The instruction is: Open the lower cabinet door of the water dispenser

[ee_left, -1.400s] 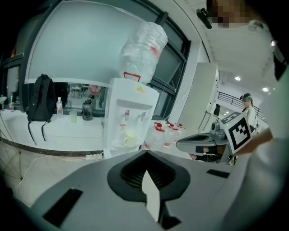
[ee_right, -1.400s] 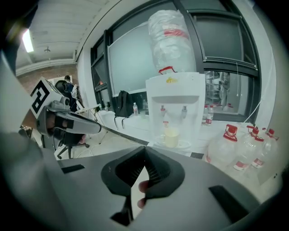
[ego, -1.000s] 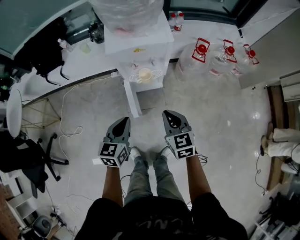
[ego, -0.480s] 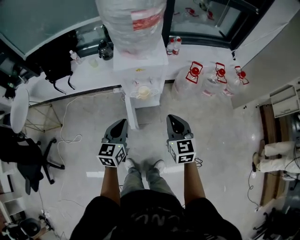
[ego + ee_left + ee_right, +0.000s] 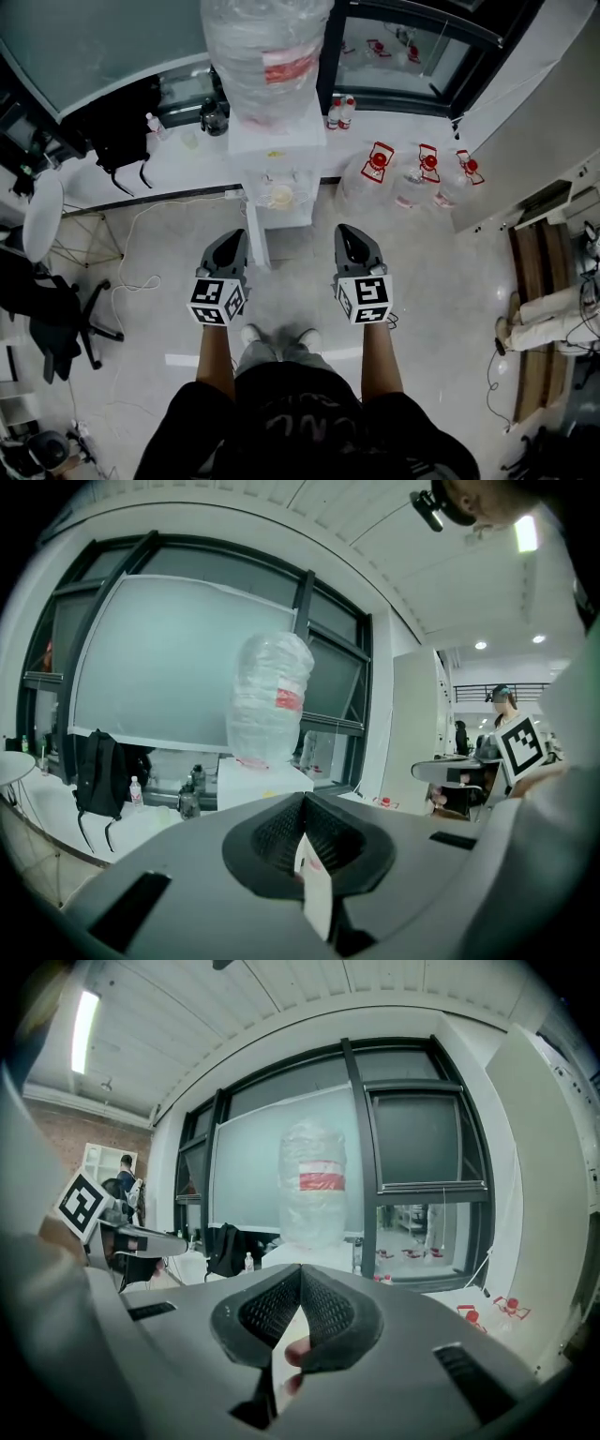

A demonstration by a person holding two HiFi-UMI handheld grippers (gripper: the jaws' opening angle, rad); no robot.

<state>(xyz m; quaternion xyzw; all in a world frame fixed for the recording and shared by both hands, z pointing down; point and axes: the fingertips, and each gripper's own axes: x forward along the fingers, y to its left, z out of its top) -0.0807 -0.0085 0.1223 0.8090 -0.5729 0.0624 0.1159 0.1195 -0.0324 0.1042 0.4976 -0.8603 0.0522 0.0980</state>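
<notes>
Left gripper [image 5: 235,234] jaws together, nothing between them. Right gripper [image 5: 345,229] the same, pressed together and empty. Both sit side by side over the floor [image 5: 441,309]. Water dispenser [image 5: 277,159] stands just beyond them, centre far. Its lower cabinet door can't be made out from above.

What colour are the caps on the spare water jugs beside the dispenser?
Red caps on clear jugs; the head view shows them best.
</notes>
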